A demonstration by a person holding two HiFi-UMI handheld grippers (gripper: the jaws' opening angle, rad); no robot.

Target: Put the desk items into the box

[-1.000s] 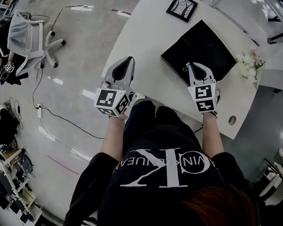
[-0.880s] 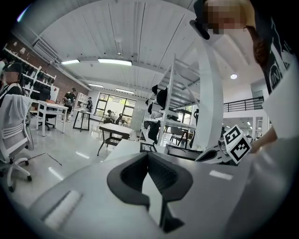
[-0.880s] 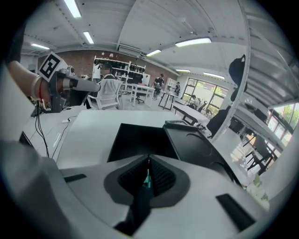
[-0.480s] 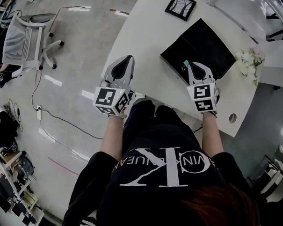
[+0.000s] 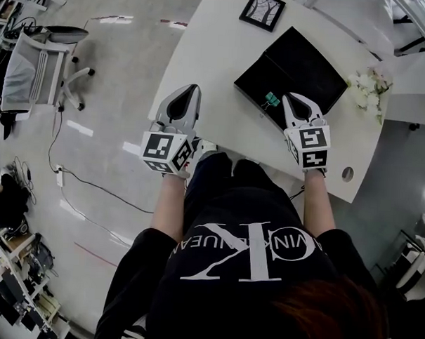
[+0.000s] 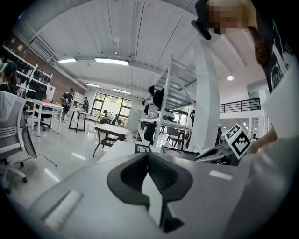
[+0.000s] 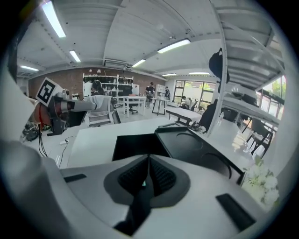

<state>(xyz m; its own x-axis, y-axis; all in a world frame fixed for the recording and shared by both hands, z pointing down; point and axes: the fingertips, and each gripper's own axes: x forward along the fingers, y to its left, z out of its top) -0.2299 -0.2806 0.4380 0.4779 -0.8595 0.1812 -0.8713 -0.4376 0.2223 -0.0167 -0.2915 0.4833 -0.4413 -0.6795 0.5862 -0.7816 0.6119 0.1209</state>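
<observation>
We see the black box (image 5: 253, 80) lying open on the white bench (image 5: 221, 57) at about 1 o'clock in the head view, its lid (image 5: 314, 66) folded back toward 2 o'clock. A small green binder clip (image 5: 272, 98) rests inside the box near its 6 o'clock edge. The right hand-held gripper (image 5: 291, 99) hovers over that same edge, and the clip sits just beside its tips at 9 o'clock. The right gripper view shows the jaws pressed together, with only a tiny green fleck in the seam between the pads; we cannot tell whether that fleck is the clip itself. The left hand-held gripper (image 5: 193, 91) is held over the near rim of the bench, well apart from the box at its 8 o'clock. Its jaws are also closed against each other, with nothing between them. A framed picture (image 5: 262, 9) lies at 12 o'clock of the box, and pale flowers (image 5: 369, 86) at 3 o'clock.
</observation>
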